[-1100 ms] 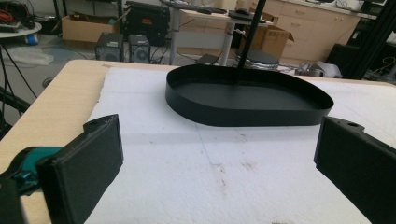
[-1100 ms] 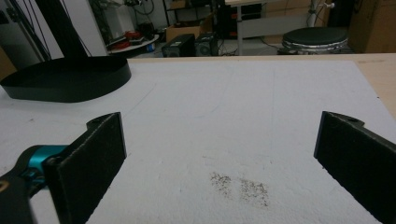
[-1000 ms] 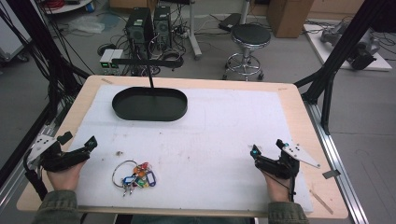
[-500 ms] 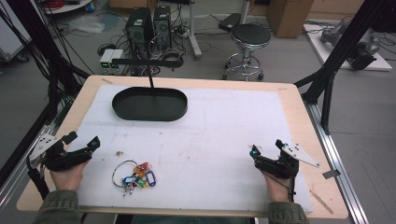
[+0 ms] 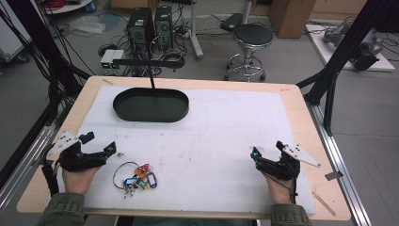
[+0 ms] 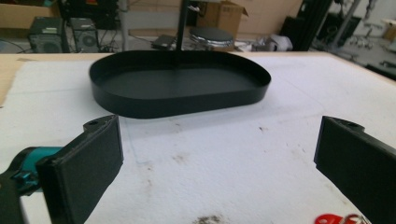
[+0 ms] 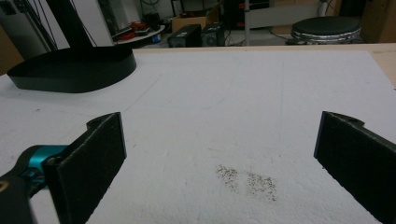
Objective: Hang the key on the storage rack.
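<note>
Two hand-held grippers: left hand-held gripper [image 5: 100, 144] at 8 o'clock on the table [image 5: 301, 101], right hand-held gripper [image 5: 268, 149] at 4 o'clock, well apart.
Left jaws: spread wide, nothing between them, aimed toward 12 o'clock.
Right jaws: spread wide, empty, over the white foam sheet [image 5: 226, 127].
Black oval metal tray [image 5: 150, 105]: at 11 o'clock, a thin black post rising from it.
Bunch of coloured key tags on a ring [image 5: 135, 175]: at 7 o'clock, just beside the left hand-held gripper, apart from it.
</note>
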The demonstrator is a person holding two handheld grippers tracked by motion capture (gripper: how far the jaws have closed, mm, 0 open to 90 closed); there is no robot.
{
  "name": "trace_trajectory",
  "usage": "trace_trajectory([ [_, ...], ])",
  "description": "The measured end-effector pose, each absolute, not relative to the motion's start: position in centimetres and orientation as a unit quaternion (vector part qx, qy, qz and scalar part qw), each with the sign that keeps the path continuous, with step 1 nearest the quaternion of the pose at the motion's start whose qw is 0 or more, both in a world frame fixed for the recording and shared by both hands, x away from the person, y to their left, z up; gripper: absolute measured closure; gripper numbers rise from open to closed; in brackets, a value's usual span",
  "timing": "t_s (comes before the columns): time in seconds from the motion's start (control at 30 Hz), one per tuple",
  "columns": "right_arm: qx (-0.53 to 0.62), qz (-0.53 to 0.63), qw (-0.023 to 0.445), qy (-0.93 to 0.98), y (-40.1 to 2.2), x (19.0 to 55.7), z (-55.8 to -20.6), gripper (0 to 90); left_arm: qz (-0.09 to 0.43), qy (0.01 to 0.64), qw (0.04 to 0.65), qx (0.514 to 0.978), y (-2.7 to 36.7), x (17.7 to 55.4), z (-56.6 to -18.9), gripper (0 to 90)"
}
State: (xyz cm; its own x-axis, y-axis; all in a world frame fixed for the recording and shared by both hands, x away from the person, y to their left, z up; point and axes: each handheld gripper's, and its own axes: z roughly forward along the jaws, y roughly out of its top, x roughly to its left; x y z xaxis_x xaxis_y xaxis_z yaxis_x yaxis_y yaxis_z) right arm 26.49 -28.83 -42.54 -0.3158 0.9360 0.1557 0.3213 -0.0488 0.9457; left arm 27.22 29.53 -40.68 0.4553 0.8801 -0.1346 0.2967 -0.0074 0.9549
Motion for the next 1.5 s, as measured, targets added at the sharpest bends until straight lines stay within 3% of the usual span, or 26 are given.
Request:
trace_trajectory([
  [0.43,0.507,0.518,0.283,0.628,-28.7,26.6,-42.7,1.2,0.225,0.432,0.536,0.69,27.5,27.6,-40.7,1.7],
  [0.97,0.503,0.517,0.273,0.636,-28.7,26.8,-42.8,1.2,0.159,0.406,0.467,0.769,24.4,28.2,-41.5,1.7],
  [1.5,0.501,0.513,0.264,0.645,-28.5,26.9,-42.9,1.2,0.123,0.373,0.433,0.811,22.2,28.0,-41.7,1.8],
])
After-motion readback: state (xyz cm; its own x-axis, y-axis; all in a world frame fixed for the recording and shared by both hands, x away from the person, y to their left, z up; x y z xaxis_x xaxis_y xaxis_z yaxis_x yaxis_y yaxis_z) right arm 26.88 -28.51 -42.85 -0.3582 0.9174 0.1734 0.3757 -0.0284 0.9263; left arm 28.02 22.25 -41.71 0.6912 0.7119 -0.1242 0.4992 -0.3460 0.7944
